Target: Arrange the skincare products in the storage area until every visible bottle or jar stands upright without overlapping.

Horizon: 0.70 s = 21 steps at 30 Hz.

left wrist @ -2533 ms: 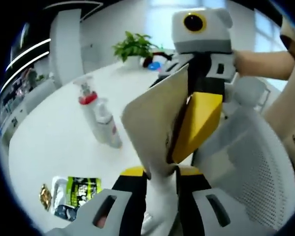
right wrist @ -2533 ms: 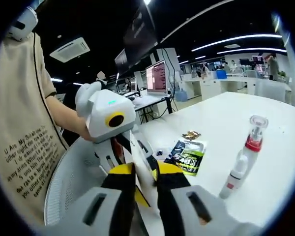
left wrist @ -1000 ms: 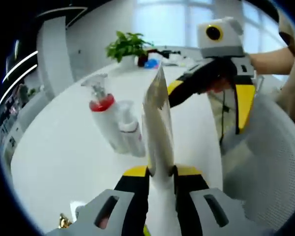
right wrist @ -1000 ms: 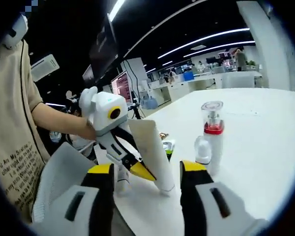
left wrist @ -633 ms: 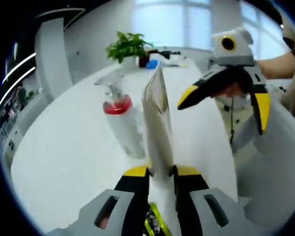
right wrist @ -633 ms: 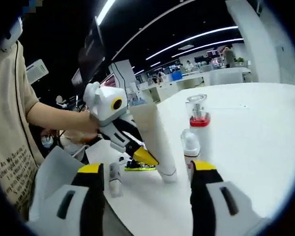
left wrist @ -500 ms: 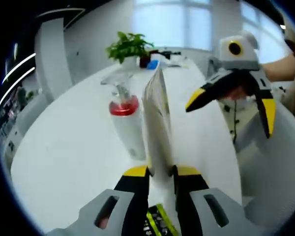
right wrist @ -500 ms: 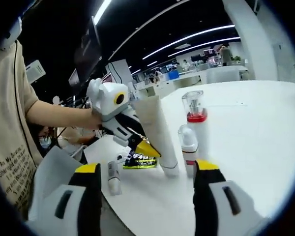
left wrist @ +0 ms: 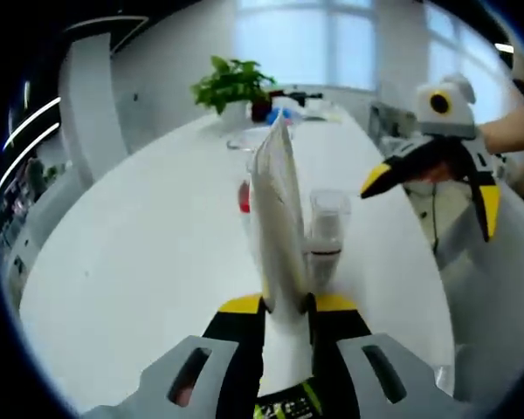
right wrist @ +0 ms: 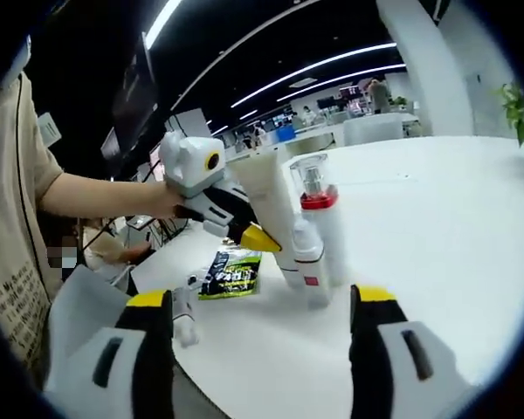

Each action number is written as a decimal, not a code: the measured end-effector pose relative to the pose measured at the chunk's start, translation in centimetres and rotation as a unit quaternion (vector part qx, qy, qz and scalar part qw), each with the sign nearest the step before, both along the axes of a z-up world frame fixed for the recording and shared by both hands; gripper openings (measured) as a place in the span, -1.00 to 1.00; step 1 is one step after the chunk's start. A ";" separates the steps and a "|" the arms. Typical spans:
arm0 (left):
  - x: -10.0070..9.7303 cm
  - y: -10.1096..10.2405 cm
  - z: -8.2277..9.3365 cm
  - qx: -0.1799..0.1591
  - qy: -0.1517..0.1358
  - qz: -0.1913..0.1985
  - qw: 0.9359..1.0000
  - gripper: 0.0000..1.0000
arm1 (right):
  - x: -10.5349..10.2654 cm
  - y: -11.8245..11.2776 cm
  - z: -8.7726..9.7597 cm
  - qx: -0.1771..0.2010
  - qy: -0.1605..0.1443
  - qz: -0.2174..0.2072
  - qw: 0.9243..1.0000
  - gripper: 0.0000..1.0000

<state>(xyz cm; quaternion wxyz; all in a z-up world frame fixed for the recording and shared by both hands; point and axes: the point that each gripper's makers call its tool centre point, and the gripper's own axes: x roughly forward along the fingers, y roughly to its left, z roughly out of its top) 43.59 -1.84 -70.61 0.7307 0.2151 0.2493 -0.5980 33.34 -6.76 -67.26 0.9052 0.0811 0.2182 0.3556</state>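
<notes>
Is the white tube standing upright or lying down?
Upright. In the right gripper view the tube stands cap-down on the table beside the pump bottle, with the left gripper shut on it.

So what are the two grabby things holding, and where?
The left tool pinches the white tube on its lower body, near the cap end standing on the table. The right tool is open, holding nothing.

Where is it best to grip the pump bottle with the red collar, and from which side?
Grip the pump bottle by its white body below the red collar, probably from the right of the right gripper view. It stands upright; the cream tube and small bottle crowd its left and front.
</notes>
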 end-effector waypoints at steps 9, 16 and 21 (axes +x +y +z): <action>1.3 0.0 -0.2 -0.001 0.000 -0.003 1.000 -0.70 | 0.1 -0.4 0.0 -0.014 -0.001 -0.005 1.000 0.82; 1.6 -0.1 -0.3 -0.001 0.004 -0.004 1.000 -0.69 | 0.2 -0.6 -0.2 -0.021 0.000 -0.011 1.000 0.95; 1.6 -0.2 -0.3 0.006 -0.002 -0.006 1.000 -0.68 | 0.2 -0.8 -0.4 -0.022 0.002 -0.015 1.000 0.98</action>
